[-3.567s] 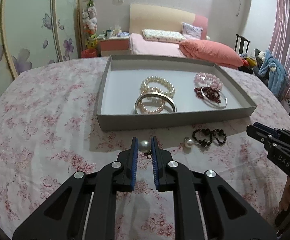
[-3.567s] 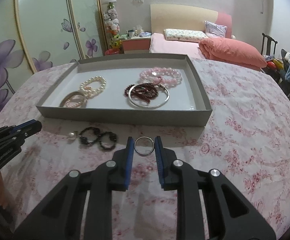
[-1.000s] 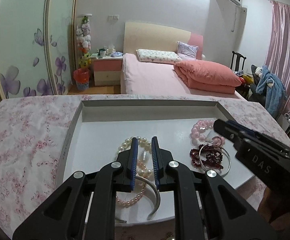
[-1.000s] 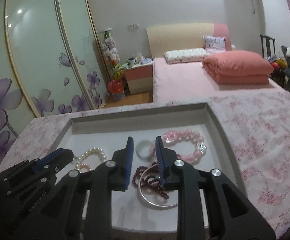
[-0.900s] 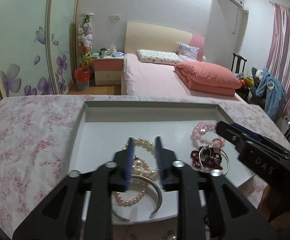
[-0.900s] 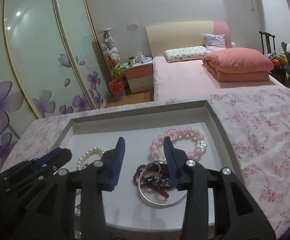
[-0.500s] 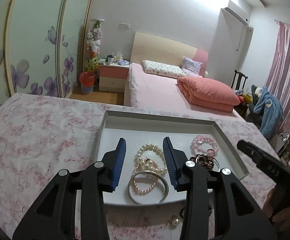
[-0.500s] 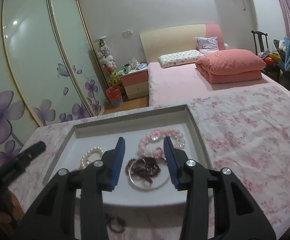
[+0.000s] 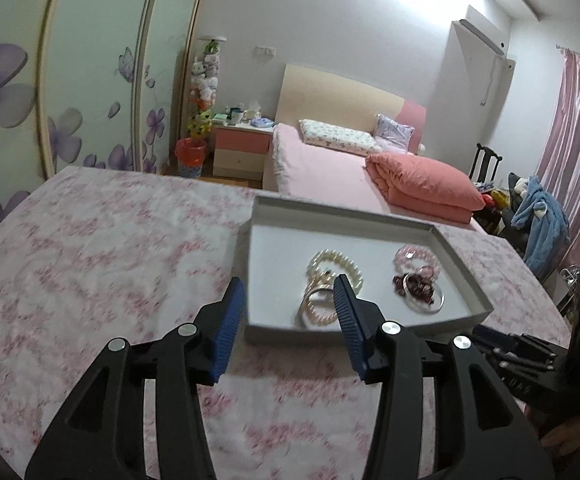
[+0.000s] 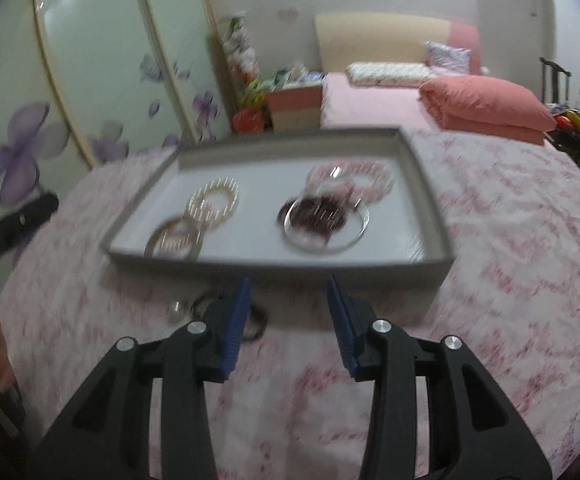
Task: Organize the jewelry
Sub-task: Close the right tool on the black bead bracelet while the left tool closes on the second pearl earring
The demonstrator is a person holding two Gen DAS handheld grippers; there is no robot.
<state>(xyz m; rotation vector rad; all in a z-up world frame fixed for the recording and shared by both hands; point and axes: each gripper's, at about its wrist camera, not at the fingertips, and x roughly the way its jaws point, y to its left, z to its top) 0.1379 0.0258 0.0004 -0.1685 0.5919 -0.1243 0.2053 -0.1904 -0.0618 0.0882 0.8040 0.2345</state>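
Jewelry [image 9: 336, 284] in tray; both jaws apart, empty.

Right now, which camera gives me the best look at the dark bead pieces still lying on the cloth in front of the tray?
The right wrist view: the dark bead pieces lie before the tray, blurred and partly behind its finger. The left wrist view shows none of them.

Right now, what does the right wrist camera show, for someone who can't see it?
A grey tray of bracelets sits on a pink flowered cloth. The right gripper hangs before it, jaws open and empty, with dark beads and a pearl lying loose nearby.
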